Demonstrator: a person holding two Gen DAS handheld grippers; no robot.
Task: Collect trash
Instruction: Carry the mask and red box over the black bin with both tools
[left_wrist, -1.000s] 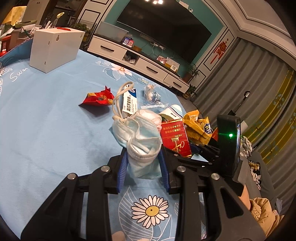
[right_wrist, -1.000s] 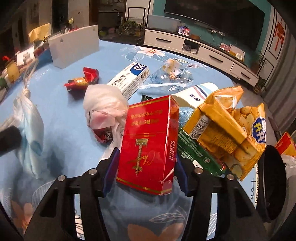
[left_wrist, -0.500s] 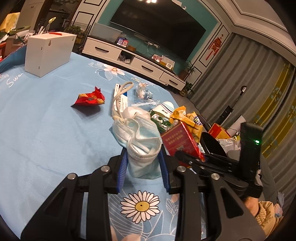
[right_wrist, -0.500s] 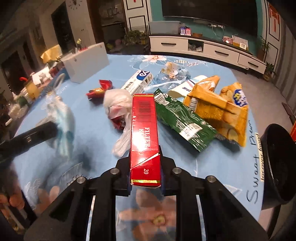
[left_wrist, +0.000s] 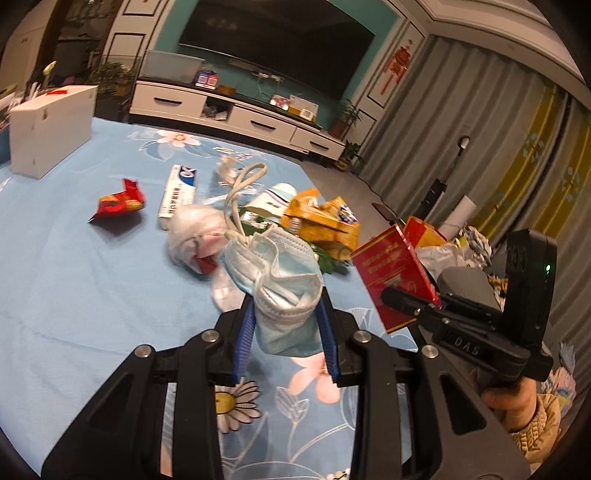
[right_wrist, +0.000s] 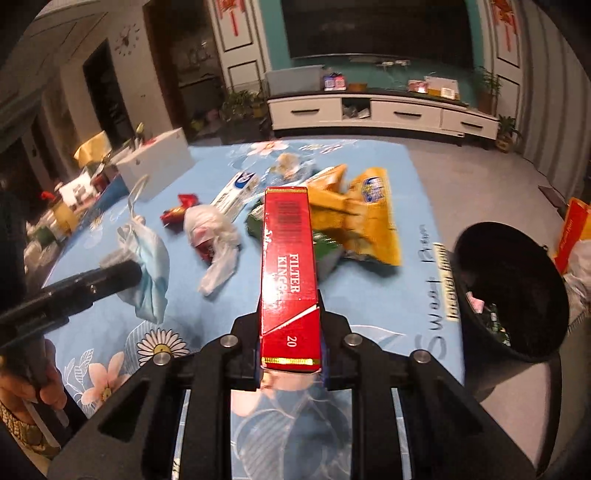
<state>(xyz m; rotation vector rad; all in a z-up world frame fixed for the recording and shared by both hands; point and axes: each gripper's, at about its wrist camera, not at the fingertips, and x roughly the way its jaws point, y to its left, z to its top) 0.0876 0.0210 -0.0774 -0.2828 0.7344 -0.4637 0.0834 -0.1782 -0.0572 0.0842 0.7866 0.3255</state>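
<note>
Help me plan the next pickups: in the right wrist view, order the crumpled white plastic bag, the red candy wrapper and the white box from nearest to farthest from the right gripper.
1. Crumpled white plastic bag, left of the cigarette pack held by the right gripper.
2. Red candy wrapper, just behind the bag, further left.
3. White box, far left, by the table's back edge.

the tablecloth is light blue, printed with white daisies and pink flowers. the face mask is pale blue and white with a white ear loop. the cigarette box is red with gold trim and white lettering. the snack bag is yellow-orange, beside a green wrapper. the candy wrapper is red and yellow. the bin is black. the left gripper is black with blue pads.
</note>
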